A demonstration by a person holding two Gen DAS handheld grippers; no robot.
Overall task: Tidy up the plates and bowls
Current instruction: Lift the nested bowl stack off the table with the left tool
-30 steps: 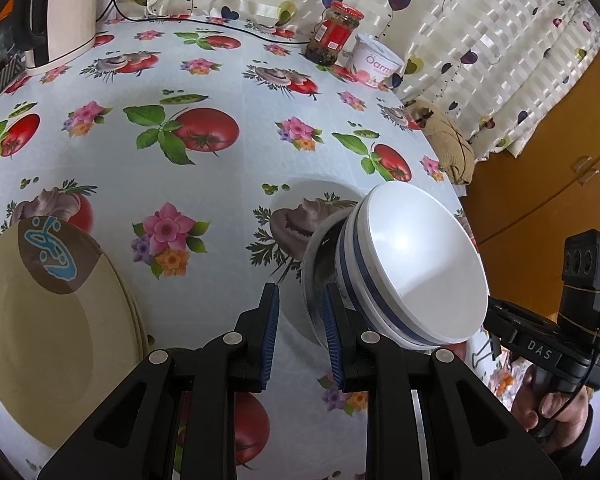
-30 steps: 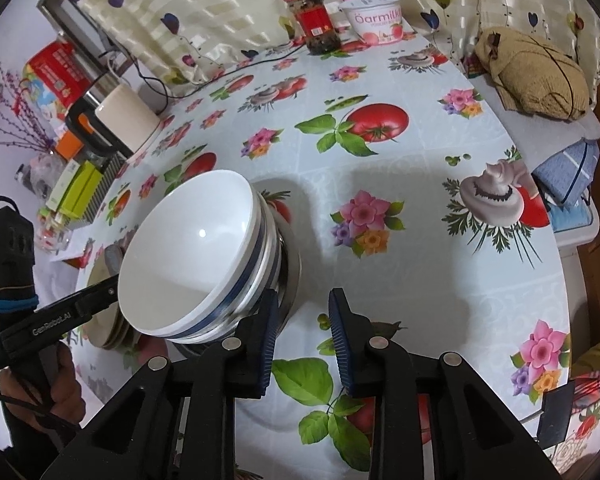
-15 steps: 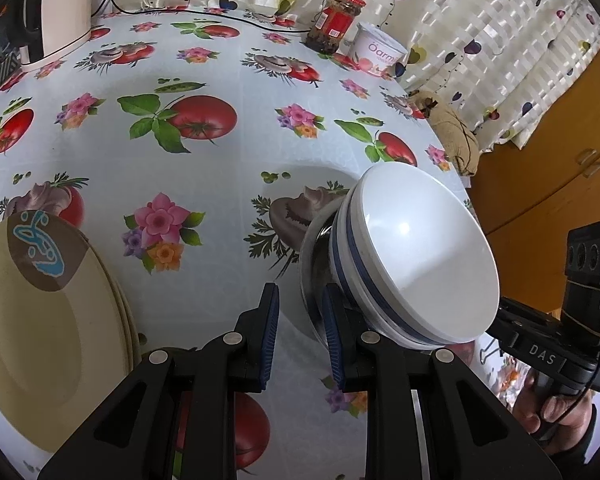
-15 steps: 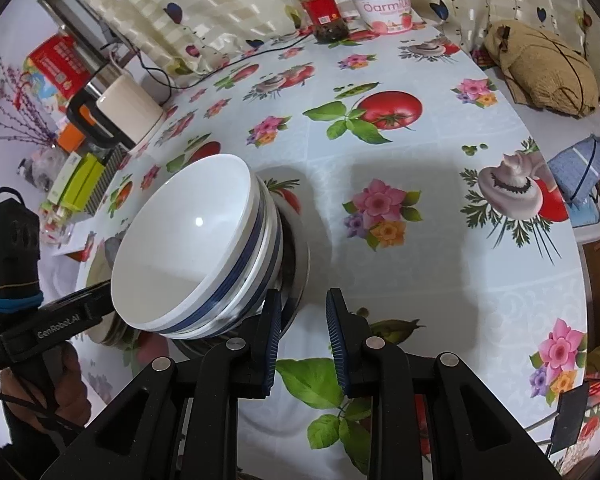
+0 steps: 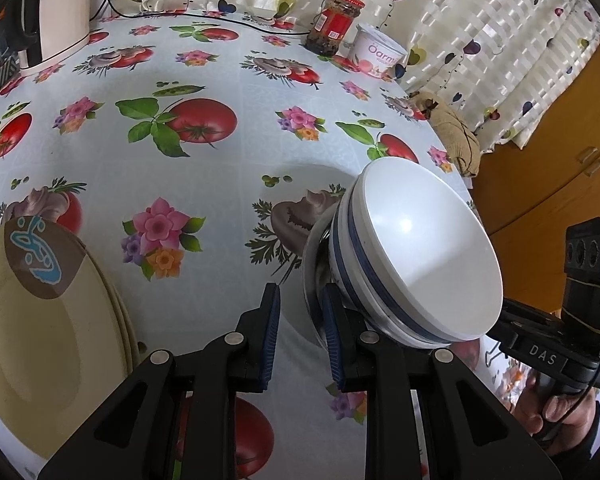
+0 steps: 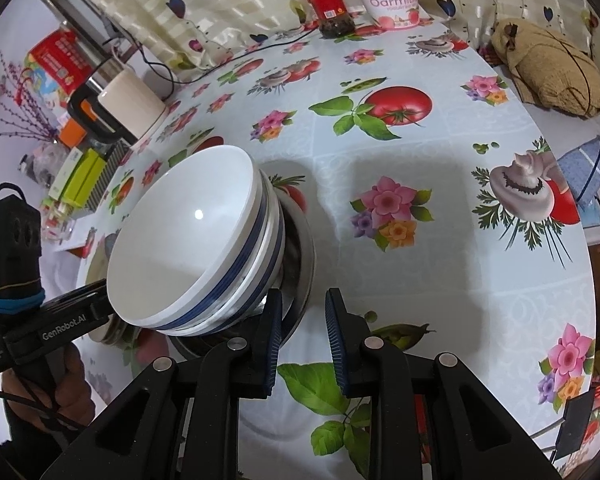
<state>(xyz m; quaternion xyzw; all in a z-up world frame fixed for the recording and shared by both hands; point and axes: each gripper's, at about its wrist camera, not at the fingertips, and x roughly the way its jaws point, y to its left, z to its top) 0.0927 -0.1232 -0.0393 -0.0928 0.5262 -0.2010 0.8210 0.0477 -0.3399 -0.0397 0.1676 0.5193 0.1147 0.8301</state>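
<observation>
At three o'clock in the left wrist view, a stack of white bowls [image 5: 416, 248] with blue stripes sits nested in a shallow steel dish [image 5: 310, 280] on the flowered table [image 5: 228, 184]. The left gripper [image 5: 300, 332] reaches in from six o'clock. Its jaws have just been closing and now stand partly apart. The dish's rim runs into the gap, right up against the right-hand pad, while the left-hand pad stands clear of it with tablecloth showing between (so nothing is pinched).

From the other side, the right gripper [image 6: 302, 332] also comes up from six o'clock, with the bowls [image 6: 180, 248] at nine o'clock. Its jaws are narrow but not closed. The steel dish [image 6: 306, 264] curves into the gap just beside the left-hand pad, and the right-hand pad is apart from it, with no grip.

A pile of beige plates [image 5: 40, 340] lies at eight o'clock of the left gripper, well apart from the bowls. A jar [image 5: 336, 24] and a yoghurt tub [image 5: 376, 56] stand at one o'clock by the curtain.
</observation>
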